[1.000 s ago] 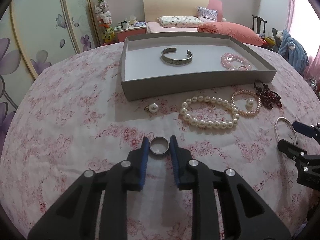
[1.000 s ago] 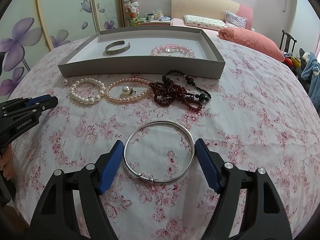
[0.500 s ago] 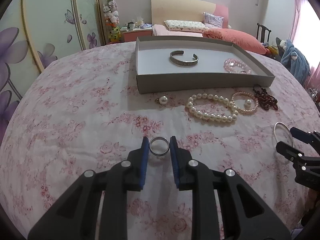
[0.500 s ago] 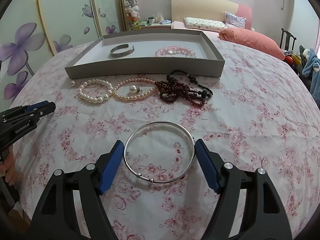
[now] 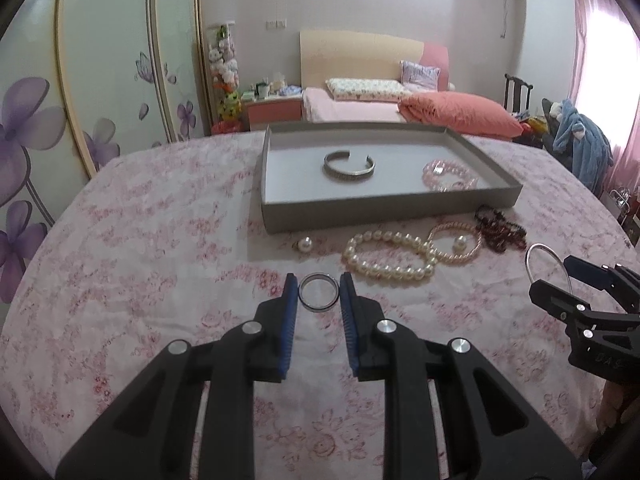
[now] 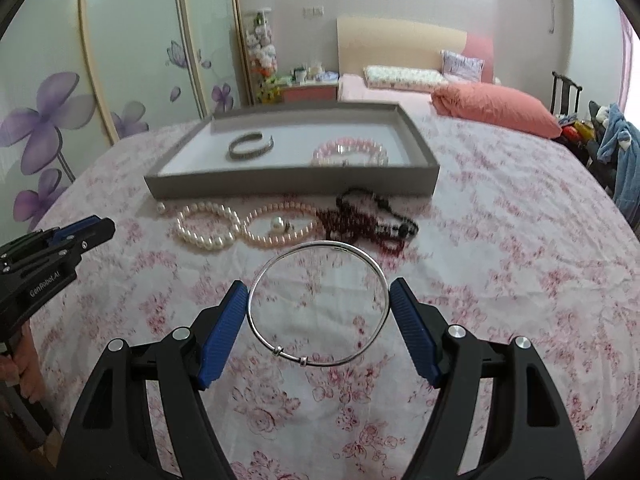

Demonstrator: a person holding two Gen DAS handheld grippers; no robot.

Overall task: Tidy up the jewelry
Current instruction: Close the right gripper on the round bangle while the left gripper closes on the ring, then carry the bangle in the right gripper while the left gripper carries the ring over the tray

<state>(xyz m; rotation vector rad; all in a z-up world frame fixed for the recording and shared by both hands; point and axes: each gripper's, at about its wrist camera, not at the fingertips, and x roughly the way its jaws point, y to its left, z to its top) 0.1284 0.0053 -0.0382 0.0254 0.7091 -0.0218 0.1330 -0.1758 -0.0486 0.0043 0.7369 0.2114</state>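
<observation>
Jewelry is split between two grippers, a flowered cloth and one tray. Nearest, the left gripper (image 5: 319,291) is narrowed onto a single broad silver ring (image 5: 319,291), its blue pads pressing the band's two sides, while the right gripper (image 6: 318,302) stands wide yet clamps one thin silver bangle (image 6: 318,304) with two small beads on its near edge. Both pieces appear raised above the pink rose-printed tablecloth (image 6: 500,264), though the fisheye view makes that hard to judge. Beyond them five pieces lie in a row on the cloth, just in front of the tray: one loose pearl stud (image 5: 305,244), one white large-pearl bracelet (image 5: 386,255), one pinkish small-pearl strand (image 6: 280,229) ringing a second single pearl (image 6: 277,223), and one tangled dark red and black bead necklace (image 6: 368,222). Farther back sits the shallow grey rectangular cardboard tray (image 5: 360,210), holding two pieces set apart: one open silver cuff bracelet (image 5: 349,166) toward its middle and one pale pink bead bracelet (image 5: 450,175) on its right side.
</observation>
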